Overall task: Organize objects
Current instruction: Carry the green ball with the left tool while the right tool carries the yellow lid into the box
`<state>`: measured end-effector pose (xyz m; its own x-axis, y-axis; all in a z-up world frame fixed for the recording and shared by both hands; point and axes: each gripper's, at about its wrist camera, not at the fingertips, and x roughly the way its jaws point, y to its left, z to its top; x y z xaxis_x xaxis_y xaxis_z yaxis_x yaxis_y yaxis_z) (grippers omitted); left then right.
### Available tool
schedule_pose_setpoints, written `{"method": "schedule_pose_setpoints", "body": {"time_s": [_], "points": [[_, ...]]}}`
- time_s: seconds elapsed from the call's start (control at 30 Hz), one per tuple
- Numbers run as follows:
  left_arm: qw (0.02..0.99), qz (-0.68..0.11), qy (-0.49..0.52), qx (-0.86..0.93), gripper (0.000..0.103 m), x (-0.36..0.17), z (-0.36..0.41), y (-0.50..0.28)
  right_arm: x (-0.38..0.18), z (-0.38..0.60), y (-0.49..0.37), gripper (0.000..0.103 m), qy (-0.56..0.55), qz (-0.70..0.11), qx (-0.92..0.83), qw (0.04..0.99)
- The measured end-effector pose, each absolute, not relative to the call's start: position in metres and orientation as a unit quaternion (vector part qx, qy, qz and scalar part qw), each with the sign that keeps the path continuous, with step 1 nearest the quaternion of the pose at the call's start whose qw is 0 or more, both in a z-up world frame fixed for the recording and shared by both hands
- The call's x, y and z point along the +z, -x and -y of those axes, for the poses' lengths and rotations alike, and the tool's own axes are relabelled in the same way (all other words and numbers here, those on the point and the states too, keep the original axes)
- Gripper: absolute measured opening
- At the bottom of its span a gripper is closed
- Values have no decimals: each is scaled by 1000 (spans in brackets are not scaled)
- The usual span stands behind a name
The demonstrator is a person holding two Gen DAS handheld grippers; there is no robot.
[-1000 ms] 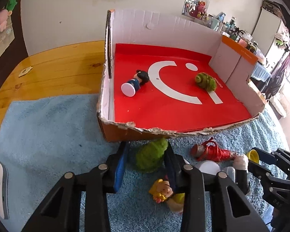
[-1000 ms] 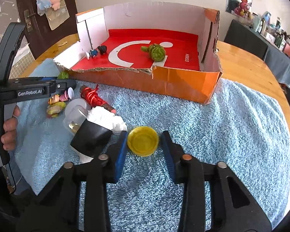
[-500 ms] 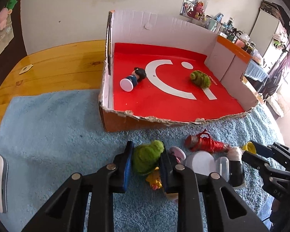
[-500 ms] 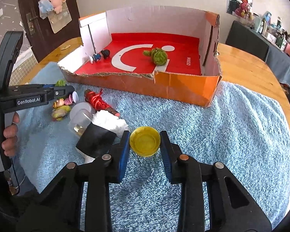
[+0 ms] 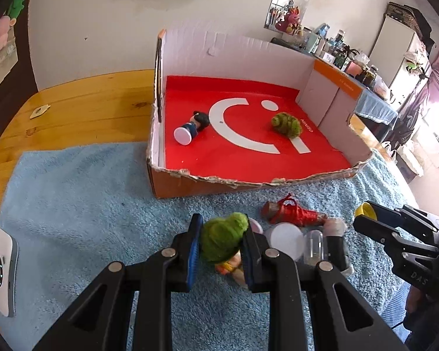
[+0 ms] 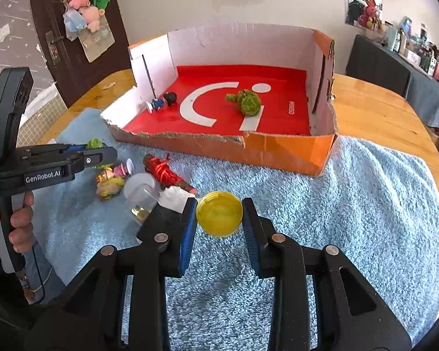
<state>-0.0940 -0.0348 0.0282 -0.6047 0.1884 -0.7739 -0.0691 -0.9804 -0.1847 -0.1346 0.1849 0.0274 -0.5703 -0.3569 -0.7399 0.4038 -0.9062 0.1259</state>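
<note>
My left gripper (image 5: 221,234) is shut on a green fuzzy toy (image 5: 224,239) and holds it just above the blue towel (image 5: 73,204), in front of the cardboard box (image 5: 190,187). In the right wrist view, the left gripper (image 6: 98,153) is at the left with the green toy (image 6: 94,144) showing at its tips. My right gripper (image 6: 219,204) is shut on a yellow cap (image 6: 219,215), with both pads against its rim. The box's red floor holds a small blue figure (image 5: 191,128) and another green fuzzy toy (image 5: 286,122).
On the towel between the grippers lie a red wrapped toy (image 5: 295,213), a clear jar with a white lid (image 5: 286,237), a small doll (image 6: 109,180) and a black and white item (image 6: 172,201). A white device (image 5: 0,269) lies at the towel's left edge. Wooden table (image 6: 380,117) surrounds the towel.
The left jaws closed on the green toy and raised it off the towel. The right jaws narrowed onto the yellow cap, which now sits tilted between the pads.
</note>
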Motion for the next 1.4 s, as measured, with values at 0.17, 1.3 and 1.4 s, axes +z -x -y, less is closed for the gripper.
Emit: {"method": "schedule_pose_setpoints", "body": {"time_s": [0.17, 1.3, 1.4], "points": [[80, 69, 432, 896, 25, 36, 34, 92, 35, -183, 134, 29, -404, -27, -888, 220], [97, 68, 391, 913, 25, 70, 26, 122, 74, -174, 160, 29, -355, -28, -903, 240], [94, 65, 392, 913, 25, 69, 25, 129, 76, -173, 167, 29, -353, -30, -904, 238]]}}
